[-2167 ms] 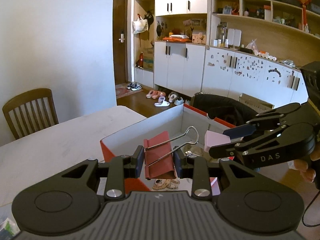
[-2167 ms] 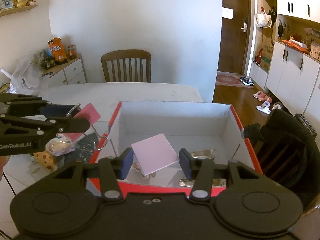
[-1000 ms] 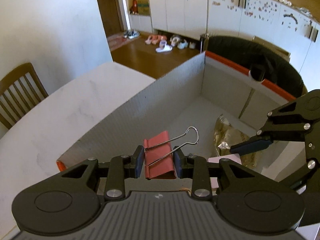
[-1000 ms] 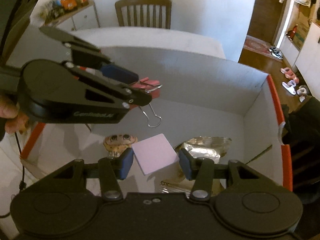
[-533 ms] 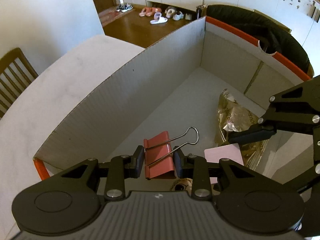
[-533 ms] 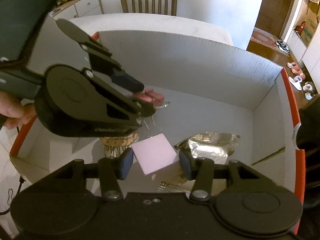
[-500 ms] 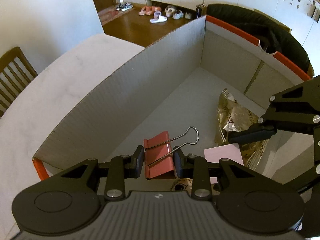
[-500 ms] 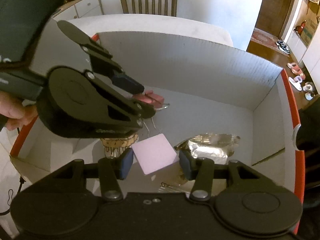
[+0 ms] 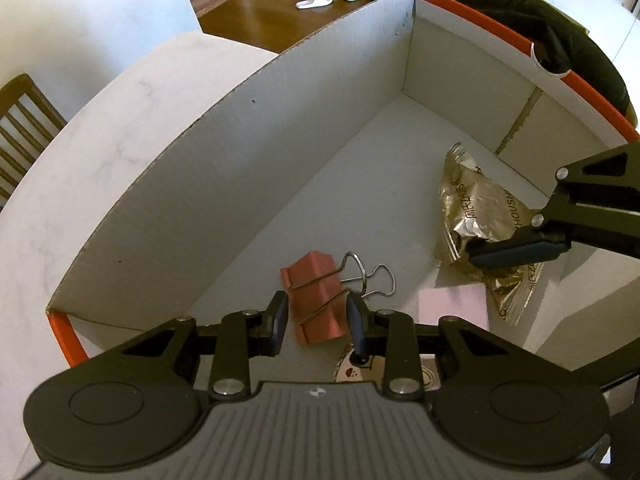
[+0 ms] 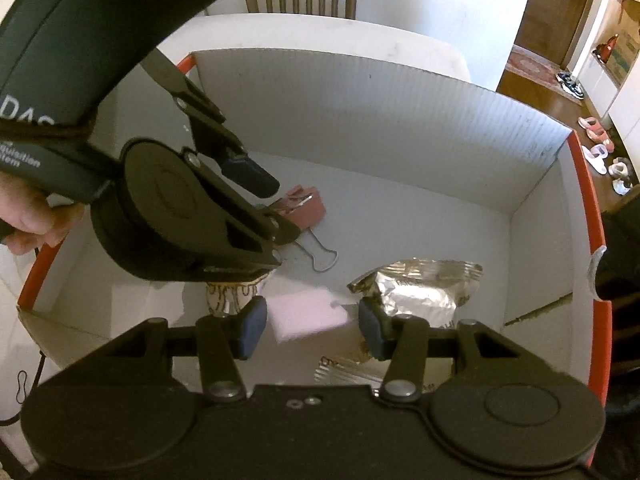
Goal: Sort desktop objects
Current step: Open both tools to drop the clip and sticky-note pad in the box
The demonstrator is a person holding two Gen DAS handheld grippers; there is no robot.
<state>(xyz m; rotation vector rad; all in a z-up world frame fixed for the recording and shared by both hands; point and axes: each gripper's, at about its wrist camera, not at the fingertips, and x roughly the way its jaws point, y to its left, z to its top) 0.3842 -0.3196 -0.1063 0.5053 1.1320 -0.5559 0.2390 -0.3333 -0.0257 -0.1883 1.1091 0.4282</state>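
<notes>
Through the left wrist camera I am looking down into the box point(image 9: 248, 184), which is sitting on the white tabletop point(image 9: 92, 140). My left claw point(image 9: 316, 318) is hanging open over the box floor, and the red binder clip point(image 9: 314, 300) is lying loose between its fingers, touching neither that I can tell, its wire handles pointing to the right. Just right of it the pink notepad point(image 9: 454, 304) is resting on the floor, with a crinkled gold foil packet point(image 9: 480, 216) behind it. The right claw is reaching in from the right above that packet.

Through the right wrist camera my right claw point(image 10: 310, 322) is standing open too, with the notepad point(image 10: 308, 312) showing blurred between its fingers. The foil packet point(image 10: 420, 288) is lying just right of it. The binder clip point(image 10: 306, 208) is sitting farther in, partly hidden by the left claw. A small patterned item point(image 10: 224, 300) is peeking out under that claw.
</notes>
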